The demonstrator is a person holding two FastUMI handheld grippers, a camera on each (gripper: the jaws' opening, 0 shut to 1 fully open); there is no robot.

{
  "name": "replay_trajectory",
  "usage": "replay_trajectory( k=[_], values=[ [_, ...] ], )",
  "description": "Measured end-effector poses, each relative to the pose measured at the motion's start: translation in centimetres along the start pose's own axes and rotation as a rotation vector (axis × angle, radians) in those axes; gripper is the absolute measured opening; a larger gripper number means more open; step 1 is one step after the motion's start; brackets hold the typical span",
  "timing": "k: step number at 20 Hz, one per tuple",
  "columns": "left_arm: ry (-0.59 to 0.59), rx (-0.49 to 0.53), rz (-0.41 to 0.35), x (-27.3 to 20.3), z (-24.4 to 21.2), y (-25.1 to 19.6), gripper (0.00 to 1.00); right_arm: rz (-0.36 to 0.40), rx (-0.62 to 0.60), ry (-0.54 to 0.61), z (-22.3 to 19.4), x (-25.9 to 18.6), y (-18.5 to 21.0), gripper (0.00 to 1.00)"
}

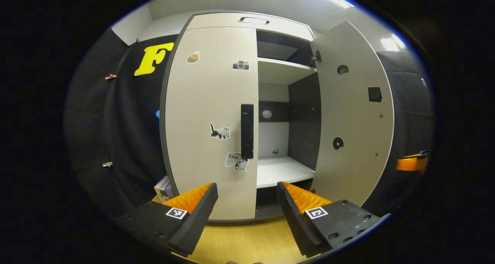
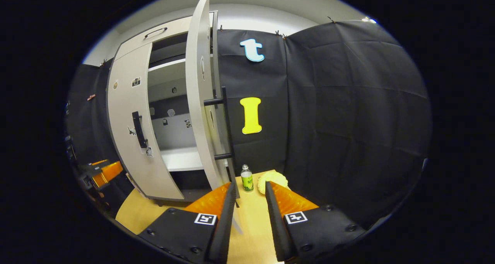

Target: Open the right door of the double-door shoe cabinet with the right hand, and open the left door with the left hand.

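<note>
Shoe cabinet (image 1: 216,24), pale grey, double-door, on a wooden floor: right door (image 1: 354,113) swung wide, shelves exposed; left door (image 1: 210,121) shut, stickered, with black bar handle (image 1: 247,131). Left gripper (image 1: 247,202), fingers spread and empty, faces that handle, apparently lined up to grasp it. Right gripper (image 2: 249,202), jaws parted, holds nothing beside the open door's edge, probably just released.

two doors (image 1: 210,117), one bottle (image 2: 246,178)

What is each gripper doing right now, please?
Left gripper: open, holding nothing, facing the closed grey left door.
Right gripper: open, holding nothing.
</note>
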State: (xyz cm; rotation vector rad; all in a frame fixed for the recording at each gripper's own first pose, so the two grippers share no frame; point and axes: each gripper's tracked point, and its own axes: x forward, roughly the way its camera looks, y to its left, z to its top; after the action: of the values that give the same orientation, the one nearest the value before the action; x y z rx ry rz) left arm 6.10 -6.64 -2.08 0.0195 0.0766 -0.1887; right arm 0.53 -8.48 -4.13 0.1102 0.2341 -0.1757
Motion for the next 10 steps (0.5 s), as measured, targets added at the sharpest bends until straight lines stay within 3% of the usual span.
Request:
replay_trajectory(
  k=[2, 4, 10],
  values=[
    [-0.032, 0.031, 0.014, 1.3, 1.6, 0.6, 0.95, -0.011, -0.001, -0.016, -0.5, -0.9, 0.2, 0.66],
    [-0.048, 0.049, 0.023, 2.7, 2.9, 1.0, 0.95, -0.023, 0.000, -0.031, -0.7, -1.3, 0.3, 0.96],
    [-0.061, 0.010, 0.024, 7.3, 5.2, 1.0, 0.95, -0.053, -0.026, -0.083, -0.9, -2.7, 1.7, 0.98]
  ],
)
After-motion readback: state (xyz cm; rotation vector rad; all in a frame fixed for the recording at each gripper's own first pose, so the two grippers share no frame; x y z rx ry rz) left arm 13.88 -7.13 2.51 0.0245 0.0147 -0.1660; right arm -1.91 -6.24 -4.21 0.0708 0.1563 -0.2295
